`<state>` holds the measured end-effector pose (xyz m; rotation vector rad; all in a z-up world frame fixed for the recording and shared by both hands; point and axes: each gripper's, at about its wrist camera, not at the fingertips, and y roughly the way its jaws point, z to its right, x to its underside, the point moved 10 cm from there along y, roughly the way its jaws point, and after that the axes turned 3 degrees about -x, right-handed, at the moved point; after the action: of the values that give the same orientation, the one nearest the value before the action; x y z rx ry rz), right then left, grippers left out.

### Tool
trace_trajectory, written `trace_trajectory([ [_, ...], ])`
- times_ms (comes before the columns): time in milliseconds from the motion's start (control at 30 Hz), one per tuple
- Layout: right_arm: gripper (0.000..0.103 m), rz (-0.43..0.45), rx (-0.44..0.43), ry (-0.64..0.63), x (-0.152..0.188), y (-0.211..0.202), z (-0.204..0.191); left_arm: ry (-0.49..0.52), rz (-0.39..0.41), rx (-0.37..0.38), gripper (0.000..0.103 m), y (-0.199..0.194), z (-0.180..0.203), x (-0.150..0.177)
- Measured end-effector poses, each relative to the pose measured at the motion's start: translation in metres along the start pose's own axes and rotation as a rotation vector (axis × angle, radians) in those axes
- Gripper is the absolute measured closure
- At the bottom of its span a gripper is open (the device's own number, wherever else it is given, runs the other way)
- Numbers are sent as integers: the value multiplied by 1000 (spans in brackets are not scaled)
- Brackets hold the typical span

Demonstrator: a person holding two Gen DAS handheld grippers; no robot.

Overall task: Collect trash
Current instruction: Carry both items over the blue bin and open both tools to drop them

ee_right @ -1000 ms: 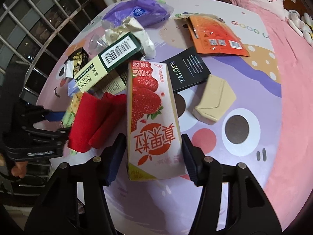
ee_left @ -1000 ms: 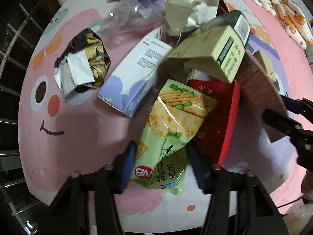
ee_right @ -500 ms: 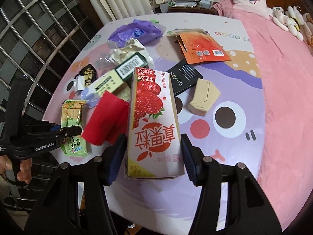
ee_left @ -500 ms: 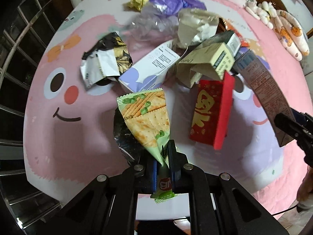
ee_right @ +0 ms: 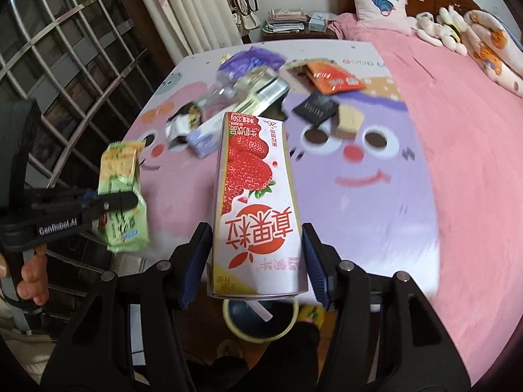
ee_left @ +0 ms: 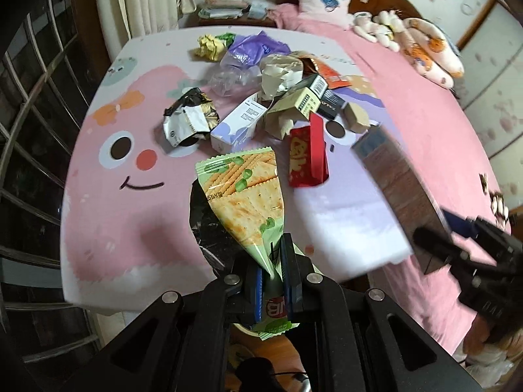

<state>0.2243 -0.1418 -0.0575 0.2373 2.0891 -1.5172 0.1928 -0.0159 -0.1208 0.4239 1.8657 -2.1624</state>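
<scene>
A: Over the near edge of the bench, left tool: pads pressed together on the lower end of the green cracker packet. Packet stands up from the pinch, wide end fanned toward the pile, silver inner foil showing on its left side. Off the surface.

B: Confirmed from the right wrist view. Same packet hangs in the left tool at far left, a hand on its grip. Right tool?

A: Right tool: jaws spread about a carton's width, blue pads against both sides of the strawberry milk carton. Carton points away from the camera, printed face up, also lifted clear. A white straw stub shows at its near end. From the left wrist view the carton appears blurred at right, with the right tool behind it.

B: What lies on the bench?

A: Loose pile toward the far side: red envelope, white-and-lilac box, pale green box, crumpled black-and-gold wrapper, purple bag, yellow paper ball, orange pouch, black sachet, tan folded card.

B: Below the tools?

A: A round container with a pale rim, just under the carton's near end.
</scene>
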Motion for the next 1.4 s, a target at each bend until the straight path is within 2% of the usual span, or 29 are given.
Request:
trace_trajectory([
  [200,51,-8,18,26,78,-9,-44,66,-11,18,94,-13,-7,69],
  [300,51,-49,28,51,123,-5,-58,121,-34,11,94,-10,-4,104],
  [567,51,-192,41,111,210,34,-54,180,-99,31,94,34,13,168],
  [767,50,-289,70,202,274,102,-28,194,-177,50,94,103,20,223],
  [867,50,-342,89,263,309,144,-9,191,-230,45,94,156,16,250],
  [1033,50,-392,124,283,355,216,20,211,-274,25,93,236,12,270],
  [1233,50,-431,143,299,393,286,49,207,-277,-16,93,318,5,270],
  [1267,50,-434,147,297,395,295,52,204,-283,-19,92,328,4,271],
  [1333,49,-434,134,302,393,315,57,194,-312,-15,82,351,-1,275],
  [1367,49,-433,122,309,393,321,59,190,-317,-15,68,357,-3,276],
  [1400,49,-433,109,318,392,325,59,183,-318,-17,48,364,-7,276],
])
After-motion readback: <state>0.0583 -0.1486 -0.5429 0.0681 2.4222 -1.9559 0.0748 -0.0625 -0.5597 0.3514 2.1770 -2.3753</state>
